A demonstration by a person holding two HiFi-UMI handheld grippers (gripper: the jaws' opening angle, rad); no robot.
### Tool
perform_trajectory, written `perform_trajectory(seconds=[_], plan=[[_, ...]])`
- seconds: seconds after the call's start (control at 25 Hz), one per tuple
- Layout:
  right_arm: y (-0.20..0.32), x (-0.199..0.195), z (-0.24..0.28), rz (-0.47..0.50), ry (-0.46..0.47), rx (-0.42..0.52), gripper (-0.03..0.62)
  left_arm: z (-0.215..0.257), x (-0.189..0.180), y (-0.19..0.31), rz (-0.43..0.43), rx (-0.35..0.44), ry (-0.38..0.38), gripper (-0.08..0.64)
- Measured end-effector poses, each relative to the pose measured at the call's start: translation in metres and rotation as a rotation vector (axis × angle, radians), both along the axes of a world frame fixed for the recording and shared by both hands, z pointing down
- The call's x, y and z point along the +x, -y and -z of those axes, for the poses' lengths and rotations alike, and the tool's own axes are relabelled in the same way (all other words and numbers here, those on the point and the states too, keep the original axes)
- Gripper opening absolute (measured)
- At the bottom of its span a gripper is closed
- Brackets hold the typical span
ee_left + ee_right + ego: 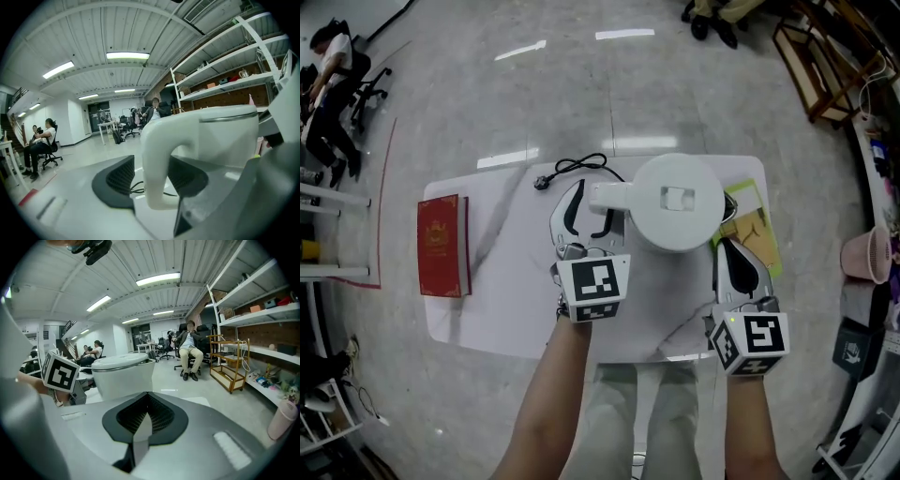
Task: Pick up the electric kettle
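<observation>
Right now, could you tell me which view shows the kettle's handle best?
The left gripper view: the handle looms close, standing between the left gripper's open jaws. The head view shows only its top from above; the right gripper view shows just the kettle's body.

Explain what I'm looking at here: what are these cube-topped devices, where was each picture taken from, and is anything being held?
There is no robot here. A person holds a two-jaw gripper in each hand, and the marker cube on each is part of it. The top-down picture comes from a camera on the person's head. The other two come from cameras riding on each gripper, looking along its jaws.

On the table are a white kettle with its cord, a red book to the left, and some papers partly under the kettle.

The left gripper has its jaws apart on either side of the kettle's handle, not yet closed on it. The right gripper sits beside the kettle, jaws together and empty. So nothing is held yet.
</observation>
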State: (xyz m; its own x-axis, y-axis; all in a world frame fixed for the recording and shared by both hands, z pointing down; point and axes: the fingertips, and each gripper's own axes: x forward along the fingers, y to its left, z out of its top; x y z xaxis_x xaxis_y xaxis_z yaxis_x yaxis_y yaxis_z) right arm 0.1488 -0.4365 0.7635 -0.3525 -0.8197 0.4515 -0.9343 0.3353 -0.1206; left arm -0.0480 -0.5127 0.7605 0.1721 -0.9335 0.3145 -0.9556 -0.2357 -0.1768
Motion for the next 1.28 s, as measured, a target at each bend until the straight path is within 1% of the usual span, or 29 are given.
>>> perform_trajectory(seconds=[0.16, 0.36, 0.44, 0.52, 0.64, 0.76, 0.92, 1.0, 1.28], plan=[[0.014, 0.004, -0.005, -0.01, -0.007, 0.003, 0.023, -0.008, -0.004, 0.017, 0.003, -0.001, -0.013, 0.196], [0.032, 0.011, -0.009, -0.013, -0.032, 0.0, 0.023, -0.009, -0.001, 0.032, -0.031, 0.026, -0.011, 0.193], [0.037, 0.012, -0.01, -0.015, -0.037, -0.001, 0.023, -0.009, 0.003, 0.032, -0.062, 0.035, -0.017, 0.162], [0.04, 0.014, -0.01, -0.021, -0.036, -0.005, 0.023, -0.009, 0.006, 0.029, -0.078, 0.04, -0.028, 0.095], [0.042, 0.015, -0.01, -0.023, -0.032, -0.002, 0.023, -0.009, 0.008, 0.028, -0.072, 0.046, -0.031, 0.095], [0.04, 0.013, -0.01, -0.03, -0.029, -0.014, 0.023, -0.009, 0.006, 0.026, -0.051, 0.04, -0.042, 0.095], [0.037, 0.011, -0.007, -0.03, -0.024, -0.014, 0.023, -0.012, -0.004, 0.025, 0.021, 0.022, -0.094, 0.097], [0.034, 0.011, -0.005, -0.029, -0.023, -0.014, 0.023, -0.012, -0.007, 0.023, 0.048, 0.016, -0.107, 0.097], [0.025, 0.014, 0.007, -0.02, -0.018, -0.004, 0.023, 0.004, -0.005, 0.014, 0.081, 0.029, -0.088, 0.098]])
